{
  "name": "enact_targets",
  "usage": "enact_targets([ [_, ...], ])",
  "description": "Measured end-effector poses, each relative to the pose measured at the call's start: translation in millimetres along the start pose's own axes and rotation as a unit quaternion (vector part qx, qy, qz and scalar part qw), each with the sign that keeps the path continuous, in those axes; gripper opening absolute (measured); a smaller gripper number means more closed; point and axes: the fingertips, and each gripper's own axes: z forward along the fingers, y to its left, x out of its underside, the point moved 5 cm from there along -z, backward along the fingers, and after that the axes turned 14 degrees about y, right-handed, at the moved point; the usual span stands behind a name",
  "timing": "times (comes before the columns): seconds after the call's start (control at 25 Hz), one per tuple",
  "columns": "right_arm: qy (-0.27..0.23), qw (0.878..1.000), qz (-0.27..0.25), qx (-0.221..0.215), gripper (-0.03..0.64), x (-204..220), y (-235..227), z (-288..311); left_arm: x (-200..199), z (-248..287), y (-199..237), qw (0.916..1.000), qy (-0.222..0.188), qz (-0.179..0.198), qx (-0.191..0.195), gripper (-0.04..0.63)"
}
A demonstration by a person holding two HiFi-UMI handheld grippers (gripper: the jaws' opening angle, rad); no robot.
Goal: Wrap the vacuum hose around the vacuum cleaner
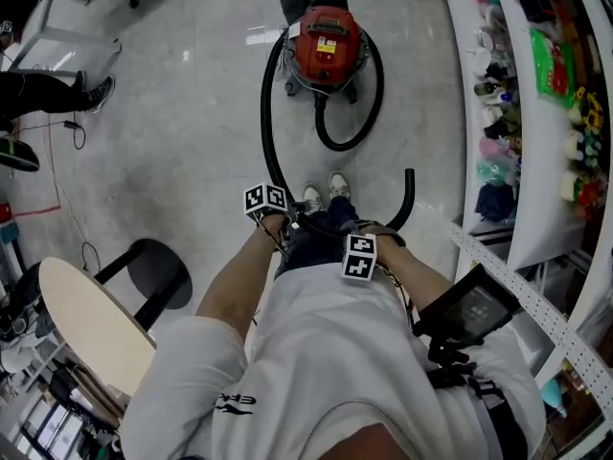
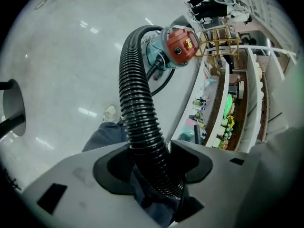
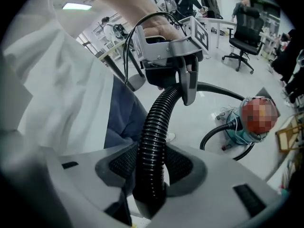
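the black ribbed vacuum hose (image 1: 269, 132) leaves the red-topped canister vacuum cleaner (image 1: 329, 44), which stands on the pale glossy floor (image 1: 172, 113) well ahead of the person. it curves beside the cleaner and runs back to the person's white shoes (image 1: 326, 195). its open end (image 1: 410, 182) pokes up at the right. none of it looks wound round the body yet.

the right tongs (image 3: 151, 167) are clamped on the hose, pads pressing both sides. the left tongs (image 2: 153, 160) stand apart with the hose lying loose in the gap, so one grip seems to carry it all.

the likeliest trouble is the hose dropping out of the left tongs once it is lifted or swung, leaving a springy length hanging from a single point. a hard pull from here would probably drag or tip the cleaner rather than feed slack. the slack by the shoes could catch a foot, and the free end might whip toward the cluttered white shelves (image 1: 536, 113) nearby.
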Motion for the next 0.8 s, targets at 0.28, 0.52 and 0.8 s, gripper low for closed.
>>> enact_targets([
  [0.28, -0.001, 0.999, 0.029, 0.016, 0.178, 4.5, 9.1, -4.2, 0.7, 3.7, -1.6, 0.9998, 0.014, 0.009, 0.008, 0.232],
  [0.52, 0.025, 0.998, 0.044, 0.024, 0.176, 39.3, 18.5, -1.8, -13.2, -16.4, -0.8, 0.9914, 0.001, 0.111, -0.069, 0.252],
  [0.8, 0.016, 0.997, 0.071, 0.029, 0.176, 62.8, 18.5, -11.4, -27.8, -24.7, -40.1, 0.667, 0.027, 0.641, -0.378, 0.252],
])
